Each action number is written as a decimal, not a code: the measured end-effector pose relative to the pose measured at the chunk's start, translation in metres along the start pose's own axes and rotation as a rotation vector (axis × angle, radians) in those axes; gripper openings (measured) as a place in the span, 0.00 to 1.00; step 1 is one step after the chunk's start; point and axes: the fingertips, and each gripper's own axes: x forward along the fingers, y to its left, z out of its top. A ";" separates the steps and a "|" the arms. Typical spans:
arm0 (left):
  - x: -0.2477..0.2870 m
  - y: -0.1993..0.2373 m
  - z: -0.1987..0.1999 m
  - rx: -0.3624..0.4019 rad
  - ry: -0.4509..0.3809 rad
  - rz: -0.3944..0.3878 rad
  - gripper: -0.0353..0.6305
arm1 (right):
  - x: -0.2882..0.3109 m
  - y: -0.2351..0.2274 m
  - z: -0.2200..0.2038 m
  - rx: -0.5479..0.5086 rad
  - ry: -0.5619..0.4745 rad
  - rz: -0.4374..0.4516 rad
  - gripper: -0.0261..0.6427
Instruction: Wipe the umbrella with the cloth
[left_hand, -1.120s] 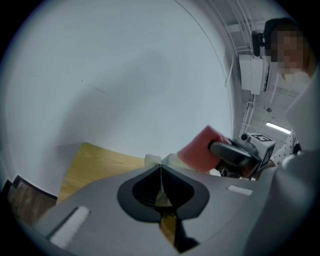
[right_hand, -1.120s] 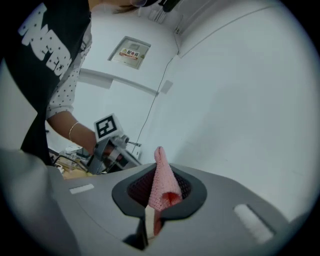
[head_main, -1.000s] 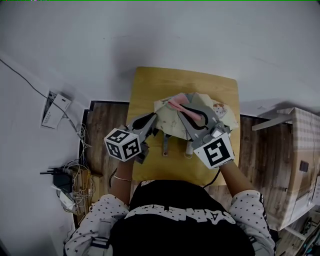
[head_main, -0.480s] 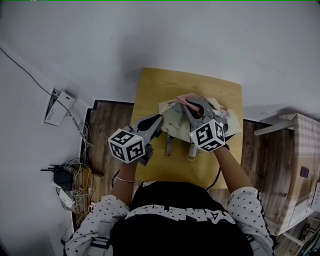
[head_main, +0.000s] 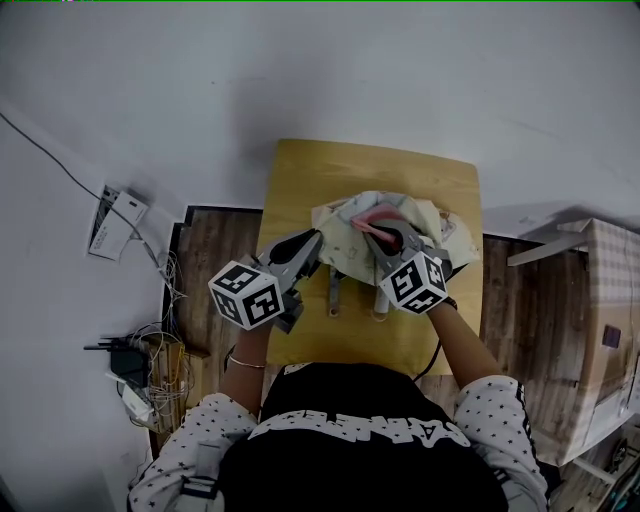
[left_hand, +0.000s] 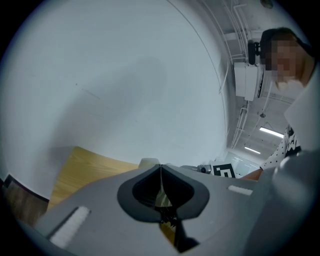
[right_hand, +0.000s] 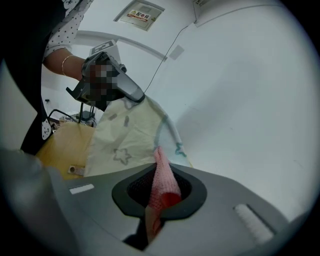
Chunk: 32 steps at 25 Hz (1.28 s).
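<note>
A small wooden table stands against a white wall, and the umbrella lies on it just past the middle, toward 1 o'clock. It is a pale cream canopy with small printed figures, crumpled rather than spread.

The left gripper comes in from 7 o'clock. Its jaws are pressed together on the canopy's left edge, with only a thin sliver of pale fabric in the slit between them. The right gripper view shows that pinched edge raised off the tabletop.

The right gripper comes in from 5 o'clock and is clamped on a pink cloth. The cloth is bunched between the pads and pokes out past the tips. It rests on top of the canopy near its middle.

This gripper and its marker cube cover the near part of the umbrella from above. Two short grey rods lie on the table at 6 o'clock from the canopy; what they are I cannot tell.

Around the table:
- At 8 o'clock, a tangle of cables sits on the dark wood floor.
- At 9 o'clock, a white box with a cord lies beside the wall.
- At 4 o'clock, a light-coloured crate stands apart from the table.

The person's left wrist bears a thin bracelet.
</note>
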 end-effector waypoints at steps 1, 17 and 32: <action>0.000 -0.001 0.000 0.003 0.001 0.001 0.06 | -0.001 0.003 -0.001 0.003 -0.001 0.006 0.09; 0.009 -0.014 -0.001 0.021 0.014 -0.012 0.06 | -0.021 0.044 -0.016 0.038 -0.004 0.077 0.09; 0.029 -0.028 0.001 0.021 0.007 -0.043 0.06 | -0.046 0.075 -0.038 0.039 0.022 0.151 0.09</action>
